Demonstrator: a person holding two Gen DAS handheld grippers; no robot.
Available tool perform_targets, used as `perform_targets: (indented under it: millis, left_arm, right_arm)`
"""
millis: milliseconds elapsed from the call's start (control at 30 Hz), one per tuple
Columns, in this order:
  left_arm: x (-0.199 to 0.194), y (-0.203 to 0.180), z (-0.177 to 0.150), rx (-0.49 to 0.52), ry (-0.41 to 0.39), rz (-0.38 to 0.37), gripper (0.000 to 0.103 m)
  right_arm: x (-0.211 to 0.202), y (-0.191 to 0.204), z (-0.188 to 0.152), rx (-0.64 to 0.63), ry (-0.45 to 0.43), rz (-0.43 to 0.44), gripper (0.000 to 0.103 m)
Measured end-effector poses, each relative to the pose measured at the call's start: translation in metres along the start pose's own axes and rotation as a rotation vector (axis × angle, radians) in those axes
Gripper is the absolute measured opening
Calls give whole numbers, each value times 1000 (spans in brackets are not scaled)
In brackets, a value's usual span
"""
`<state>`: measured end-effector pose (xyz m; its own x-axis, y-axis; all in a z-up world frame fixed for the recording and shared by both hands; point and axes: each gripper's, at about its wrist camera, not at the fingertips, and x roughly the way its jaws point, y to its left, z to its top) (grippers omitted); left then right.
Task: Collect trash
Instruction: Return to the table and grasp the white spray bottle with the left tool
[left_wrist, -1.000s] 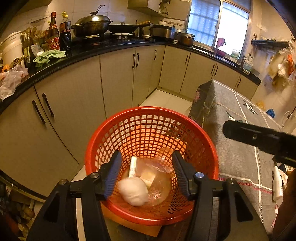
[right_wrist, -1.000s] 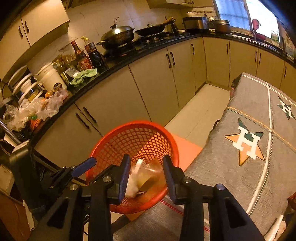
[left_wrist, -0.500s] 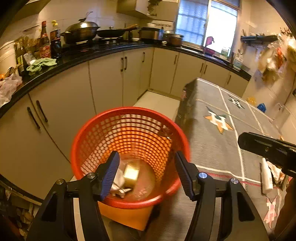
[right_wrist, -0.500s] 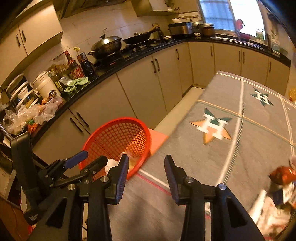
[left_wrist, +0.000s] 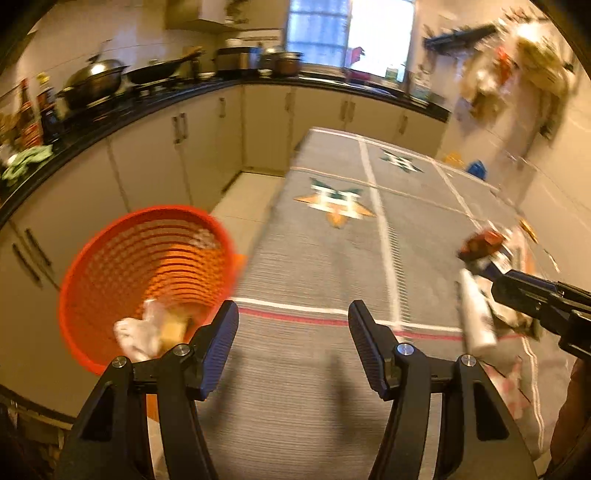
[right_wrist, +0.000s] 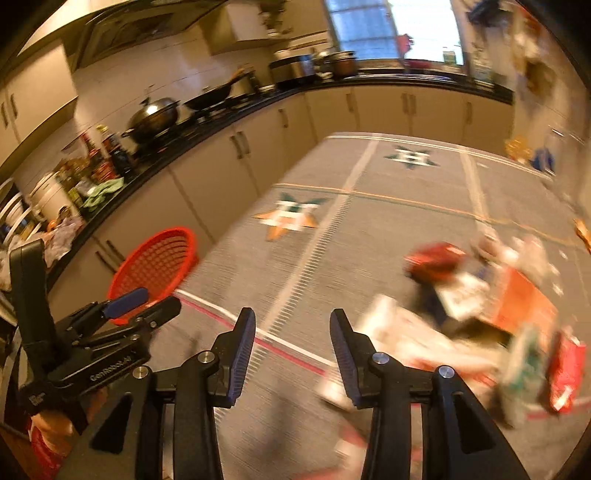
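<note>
Two black two-finger grippers are what we are holding over a grey woven tablecloth (left_wrist: 314, 266) with star emblems. Our left gripper (left_wrist: 290, 345) is standing with its jaws apart, nothing between them but bare cloth. Our right gripper (right_wrist: 291, 345) is likewise spread and empty, its fingers pointing at the cloth just beside a blurred heap of wrappers and packets (right_wrist: 480, 314) in red, white and orange, which is lying on the table's right part. In the left wrist view the same heap (left_wrist: 491, 280) is showing at the right edge, with a white tube-like piece (left_wrist: 476, 314) at its near side, and our right gripper is reaching in above it. A round red plastic mesh basket (left_wrist: 147, 280) is sitting off the table's left edge, beside the beige cabinets (left_wrist: 155, 158), and it is holding crumpled white paper (left_wrist: 142, 330) and a yellowish scrap. Both views are smeared by motion, so we are leaving finer detail of the rubbish untold.
</note>
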<state>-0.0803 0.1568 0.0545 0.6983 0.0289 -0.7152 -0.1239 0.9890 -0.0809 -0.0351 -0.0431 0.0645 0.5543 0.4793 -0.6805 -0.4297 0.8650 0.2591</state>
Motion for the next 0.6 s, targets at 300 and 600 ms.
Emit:
perform_targets:
  millis: [300, 600]
  left_arm:
    - [11, -97, -10, 146, 64, -167, 62]
    - [36, -152, -18, 251, 118, -164, 64]
  right_arm:
    - [-62, -80, -27, 98, -98, -162, 45]
    - [-85, -119, -48, 107, -97, -197, 45]
